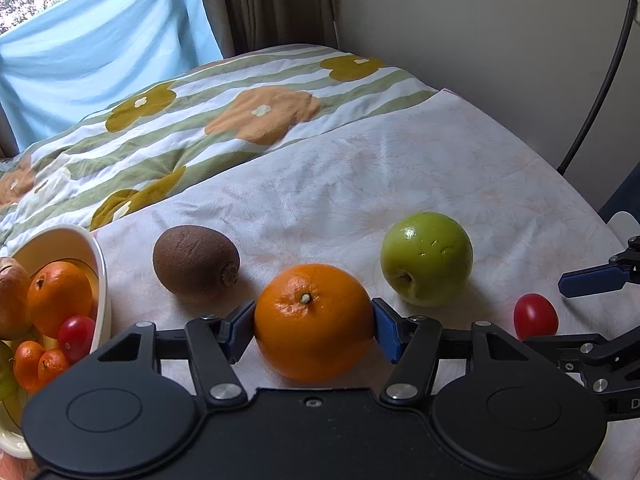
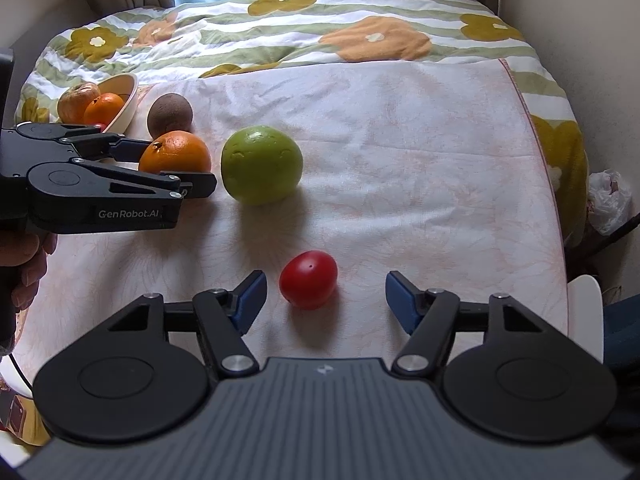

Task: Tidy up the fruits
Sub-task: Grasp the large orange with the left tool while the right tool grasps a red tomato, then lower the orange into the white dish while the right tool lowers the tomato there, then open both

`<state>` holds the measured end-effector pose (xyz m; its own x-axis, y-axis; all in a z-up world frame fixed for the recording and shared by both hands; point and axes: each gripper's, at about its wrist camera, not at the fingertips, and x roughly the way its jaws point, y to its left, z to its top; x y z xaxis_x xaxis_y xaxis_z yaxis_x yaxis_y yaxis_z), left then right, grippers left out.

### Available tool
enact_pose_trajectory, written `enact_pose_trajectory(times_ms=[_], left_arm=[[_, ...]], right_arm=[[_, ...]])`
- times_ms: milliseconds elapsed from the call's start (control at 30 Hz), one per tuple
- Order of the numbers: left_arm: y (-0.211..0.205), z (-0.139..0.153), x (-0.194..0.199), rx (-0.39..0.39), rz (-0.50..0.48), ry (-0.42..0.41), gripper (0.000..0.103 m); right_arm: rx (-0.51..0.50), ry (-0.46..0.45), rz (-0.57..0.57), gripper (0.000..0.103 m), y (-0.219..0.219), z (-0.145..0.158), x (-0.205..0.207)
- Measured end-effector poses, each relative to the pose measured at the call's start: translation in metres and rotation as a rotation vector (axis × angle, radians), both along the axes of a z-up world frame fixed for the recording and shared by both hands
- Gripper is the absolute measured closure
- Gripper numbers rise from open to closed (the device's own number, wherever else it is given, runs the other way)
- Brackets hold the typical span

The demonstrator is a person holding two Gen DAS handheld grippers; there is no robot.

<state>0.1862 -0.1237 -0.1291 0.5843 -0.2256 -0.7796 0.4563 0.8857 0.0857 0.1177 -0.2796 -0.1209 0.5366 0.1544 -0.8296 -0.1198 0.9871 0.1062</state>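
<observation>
My left gripper [image 1: 314,326] is shut on an orange [image 1: 314,320] that rests on the pale cloth; it also shows in the right wrist view [image 2: 176,152]. A brown kiwi [image 1: 196,259] lies behind it to the left, a green apple [image 1: 426,258] to the right. A cream bowl [image 1: 98,264] at far left holds several fruits. My right gripper [image 2: 326,300] is open, its blue pads on either side of a red cherry tomato [image 2: 308,278], not touching it. The tomato also shows in the left wrist view [image 1: 535,315].
The fruits lie on a pale cloth [image 2: 400,160] over a bed. A striped flower quilt [image 2: 320,36] lies behind. A wall [image 1: 480,20] and a black cable [image 1: 600,80] are on the right. A plastic bag [image 2: 608,200] sits beside the bed.
</observation>
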Motion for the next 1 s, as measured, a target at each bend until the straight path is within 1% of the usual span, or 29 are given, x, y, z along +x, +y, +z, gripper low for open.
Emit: enact_pose_trajectory(times_ms=[200,333,467,500,567,600,800,1000], left_arm=[[0.001,0.000,-0.005,0.001,0.018,-0.004,0.038],[0.006,0.002,-0.009,0.007,0.034,-0.007,0.038],[0.013,0.004,-0.014,0.012,0.057,-0.013,0.038],[0.015,0.005,-0.015,0.012,0.063,-0.015,0.038],[0.018,0.007,-0.019,0.013,0.077,-0.021,0.038],[0.021,0.009,-0.021,0.012,0.085,-0.023,0.038],[0.033,0.022,-0.037,-0.001,0.135,-0.049,0.038],[0.050,0.040,-0.056,-0.037,0.217,-0.072,0.038]], right_arm=[[0.014,0.013,0.014,0.031,0.004,-0.003,0.003],[0.010,0.006,0.027,0.036,0.007,-0.004,0.004],[0.005,-0.006,0.037,0.037,0.010,-0.003,0.005],[0.002,-0.008,0.042,0.040,0.011,-0.003,0.005],[-0.006,-0.008,0.054,0.054,0.013,-0.004,0.006],[-0.013,-0.008,0.060,0.056,0.014,-0.005,0.007],[-0.045,-0.029,0.092,0.056,0.020,-0.001,0.006],[-0.042,-0.055,0.129,0.056,0.027,0.014,0.003]])
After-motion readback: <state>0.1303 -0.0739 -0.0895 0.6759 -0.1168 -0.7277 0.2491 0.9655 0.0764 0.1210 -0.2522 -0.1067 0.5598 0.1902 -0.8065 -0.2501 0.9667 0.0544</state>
